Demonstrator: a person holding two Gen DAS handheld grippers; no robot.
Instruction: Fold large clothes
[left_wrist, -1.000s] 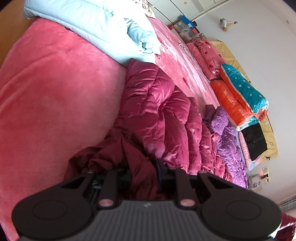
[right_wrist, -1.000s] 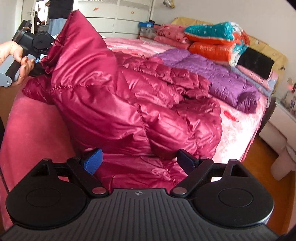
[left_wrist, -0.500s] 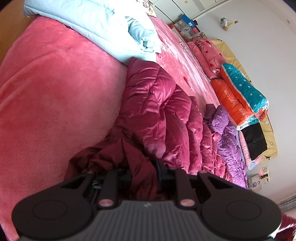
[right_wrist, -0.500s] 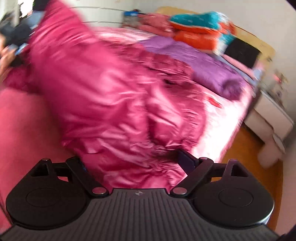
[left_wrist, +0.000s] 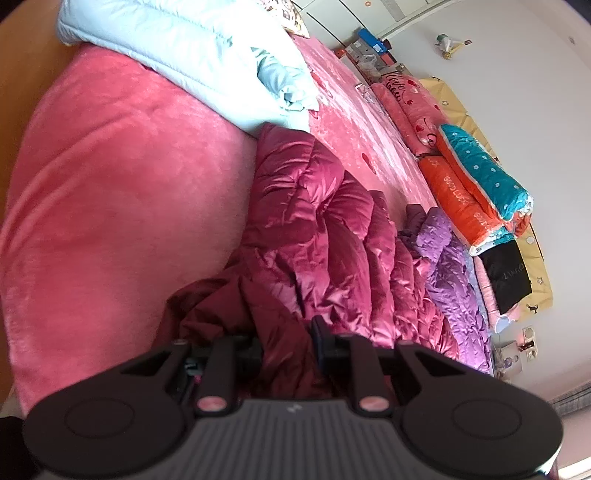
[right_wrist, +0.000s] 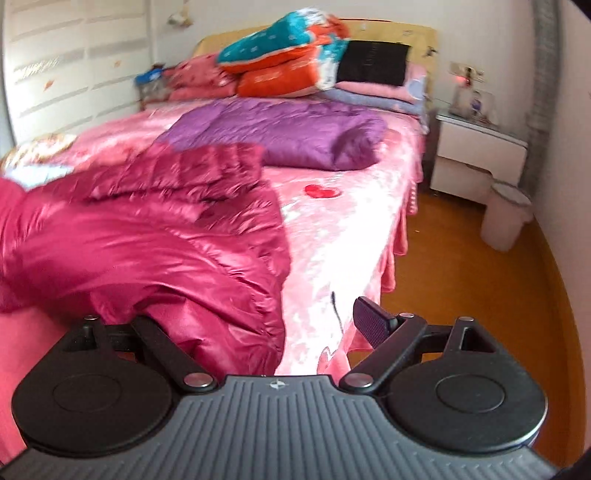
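Magenta down coat (left_wrist: 325, 236) lies crumpled across the pink bed (left_wrist: 110, 177), running from the near edge toward the middle; in the right wrist view the same coat (right_wrist: 147, 240) fills the left of the mattress and stops short of the bed's right edge (right_wrist: 354, 236). Our left gripper (left_wrist: 286, 345) is clenched on a dark maroon fold of the coat, the cloth bunched between both fingers; our right gripper (right_wrist: 255, 325) is released, its jaws spread wide, the right finger (right_wrist: 371, 321) hanging over the bed's edge with nothing in it. Going left to right in the left view we see a pale blue quilt (left_wrist: 192, 48) at the far corner, touching the coat's top end; then the coat; then a purple coat (left_wrist: 450, 280) just beside it; then stacked folded bedding (left_wrist: 476, 184) along the headboard (left_wrist: 458, 99) side. In the right view the purple coat (right_wrist: 288, 136) lies beyond the magenta one, and the bedding stack (right_wrist: 288, 55) sits behind it. Our right gripper's left finger is buried behind coat fabric, so we cannot tell its tip; the coat's left part is smeared by blur and cut off by the frame. Beside the bed's right edge stand a white nightstand (right_wrist: 476, 155) and a white bin (right_wrist: 508, 216) on an orange-brown floor (right_wrist: 461, 266); a white wardrobe (right_wrist: 74, 62) closes the far left wall.
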